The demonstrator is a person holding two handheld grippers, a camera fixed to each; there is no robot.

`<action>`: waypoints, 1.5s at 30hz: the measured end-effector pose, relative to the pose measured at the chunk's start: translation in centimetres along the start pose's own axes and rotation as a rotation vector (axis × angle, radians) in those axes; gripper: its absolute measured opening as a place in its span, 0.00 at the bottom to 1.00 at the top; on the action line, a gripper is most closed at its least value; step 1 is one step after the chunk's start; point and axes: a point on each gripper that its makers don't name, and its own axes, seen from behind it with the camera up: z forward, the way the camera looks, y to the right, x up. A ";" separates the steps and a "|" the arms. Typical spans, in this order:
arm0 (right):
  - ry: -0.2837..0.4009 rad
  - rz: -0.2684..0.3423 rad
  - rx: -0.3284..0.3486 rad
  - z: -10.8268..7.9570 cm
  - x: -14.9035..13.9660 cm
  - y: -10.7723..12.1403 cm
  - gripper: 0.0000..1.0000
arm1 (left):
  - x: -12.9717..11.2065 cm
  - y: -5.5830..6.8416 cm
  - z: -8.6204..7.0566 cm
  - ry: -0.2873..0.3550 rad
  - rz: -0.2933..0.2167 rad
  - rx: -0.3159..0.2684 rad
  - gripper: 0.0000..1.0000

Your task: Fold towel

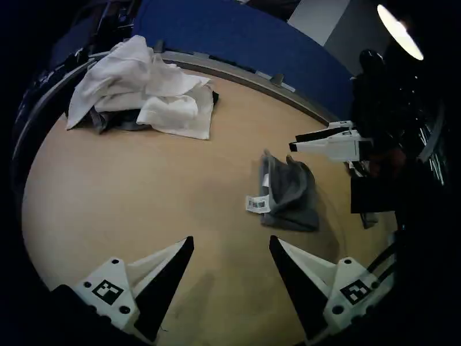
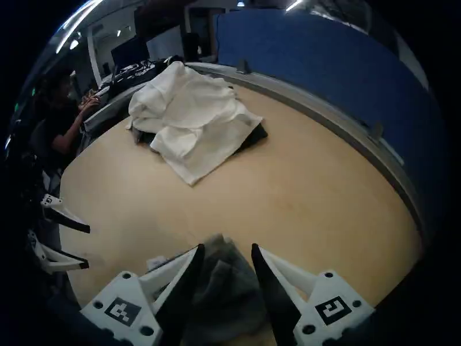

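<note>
Left tongs (image 1: 230,245) hover low over the tabletop (image 1: 144,190), spread wide and empty. Right tongs (image 2: 226,249) tilt down, parted, above the folded grey towel (image 2: 222,282). It lies just ahead-right of the left tongs, long axis running away from them.

An office — blue desk divider (image 1: 242,40), monitors (image 2: 129,53), a person (image 2: 60,124) seated nearby.

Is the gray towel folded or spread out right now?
Folded, roughly: the gray towel lies as a small layered bundle on the table, tag sticking out, not spread flat.
</note>
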 end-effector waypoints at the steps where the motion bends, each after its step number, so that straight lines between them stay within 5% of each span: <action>1: -0.001 0.000 -0.002 -0.3 -0.4 -0.1 0.62 | 0.0 0.1 0.0 0.000 0.001 -0.001 0.98; 9: -0.007 0.025 -0.010 -1.4 -3.6 -0.9 0.62 | -0.1 0.8 0.0 -0.002 0.012 -0.011 0.98; 24: -0.007 0.031 -0.005 -1.6 -3.9 -1.5 0.61 | -0.2 1.4 -0.4 -0.004 0.021 -0.019 0.98; 32: -0.043 0.003 -0.018 -0.8 -4.5 -1.7 0.28 | -0.4 1.1 -0.5 -0.002 0.018 -0.019 0.98; 38: -0.062 0.003 -0.009 -0.5 -5.0 -2.1 0.24 | -0.6 0.7 -0.5 -0.001 0.011 -0.017 0.98; 45: -0.064 -0.005 -0.002 -0.5 -4.8 -2.4 0.09 | -0.4 0.5 -0.7 0.002 0.008 -0.016 0.98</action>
